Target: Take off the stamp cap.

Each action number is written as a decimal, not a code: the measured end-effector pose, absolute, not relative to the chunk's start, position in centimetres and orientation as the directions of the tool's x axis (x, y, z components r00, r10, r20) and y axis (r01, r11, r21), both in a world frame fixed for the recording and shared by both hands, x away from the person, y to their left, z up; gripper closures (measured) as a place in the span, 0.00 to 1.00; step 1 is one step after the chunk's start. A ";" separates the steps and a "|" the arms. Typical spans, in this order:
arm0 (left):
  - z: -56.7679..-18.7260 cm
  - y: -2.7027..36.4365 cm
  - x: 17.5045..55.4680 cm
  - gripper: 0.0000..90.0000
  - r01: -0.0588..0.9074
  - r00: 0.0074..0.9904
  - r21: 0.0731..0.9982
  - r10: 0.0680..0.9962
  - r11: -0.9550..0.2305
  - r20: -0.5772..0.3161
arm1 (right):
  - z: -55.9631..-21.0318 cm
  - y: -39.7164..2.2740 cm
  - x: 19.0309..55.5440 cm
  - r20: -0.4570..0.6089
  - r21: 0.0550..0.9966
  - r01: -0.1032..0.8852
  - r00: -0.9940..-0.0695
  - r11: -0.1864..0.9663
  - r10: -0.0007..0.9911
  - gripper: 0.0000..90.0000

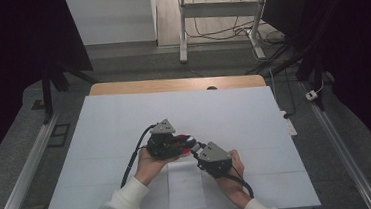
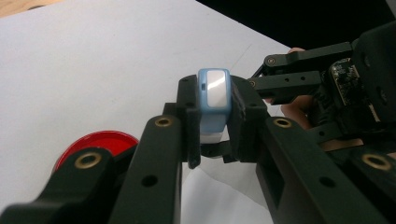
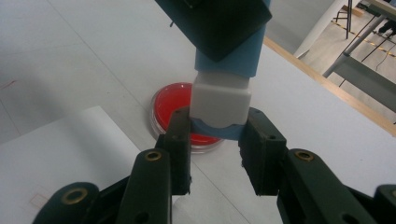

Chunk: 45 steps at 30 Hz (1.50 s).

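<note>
While both grippers gripped blue-white marker (image 2: 213, 100), left gripper (image 2: 214, 135) fingers clamped body, right gripper (image 3: 218, 140) fingers pinched cap; uncapping step, next likely straight pull apart above red dish (image 3: 173, 103).

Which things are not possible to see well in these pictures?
- Blue stamp: in the high view both grippers cover it.
- Stamp's underside: in the right gripper view the white cap hides it.
- Red dish: cut by the left gripper in its own view, partly behind the cap and right gripper in the right gripper view.
- Small mark on the paper, right gripper view: too small.
</note>
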State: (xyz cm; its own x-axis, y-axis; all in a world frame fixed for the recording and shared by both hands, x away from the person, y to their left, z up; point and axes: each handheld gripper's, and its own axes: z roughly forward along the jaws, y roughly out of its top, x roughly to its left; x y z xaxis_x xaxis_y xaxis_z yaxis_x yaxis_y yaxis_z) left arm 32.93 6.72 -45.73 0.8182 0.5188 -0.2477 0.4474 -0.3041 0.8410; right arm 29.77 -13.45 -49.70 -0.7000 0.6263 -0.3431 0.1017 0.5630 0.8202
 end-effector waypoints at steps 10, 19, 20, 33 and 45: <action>-45.9 6.8 33.0 0.84 0.455 0.815 0.844 0.515 -0.284 -0.265 | -49.8 -13.6 29.6 -0.335 0.830 0.107 -0.691 0.548 0.641 0.73; -45.9 6.8 33.0 0.84 0.455 0.815 0.843 0.514 -0.286 -0.266 | -49.8 -13.7 29.6 -0.348 0.821 0.098 -0.695 0.563 0.629 0.73; -45.9 6.8 33.0 0.84 0.454 0.816 0.843 0.514 -0.287 -0.264 | -49.7 -13.7 29.6 -0.351 0.817 0.098 -0.697 0.568 0.625 0.73; -45.8 6.7 32.9 0.84 0.449 0.816 0.853 0.510 -0.266 -0.271 | -49.7 -13.8 29.4 -0.324 0.843 0.107 -0.680 0.526 0.658 0.73; -45.8 6.7 33.0 0.84 0.452 0.817 0.851 0.508 -0.269 -0.273 | -49.6 -13.9 29.4 -0.357 0.825 0.088 -0.684 0.558 0.636 0.73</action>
State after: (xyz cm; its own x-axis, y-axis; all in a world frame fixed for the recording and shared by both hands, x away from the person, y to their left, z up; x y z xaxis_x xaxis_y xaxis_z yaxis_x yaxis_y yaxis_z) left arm 32.96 6.74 -45.85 0.8170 0.5079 -0.2732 0.4517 -0.2688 0.8507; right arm 29.38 -13.89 -49.62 -0.6836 0.6363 -0.3575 0.0884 0.5584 0.8249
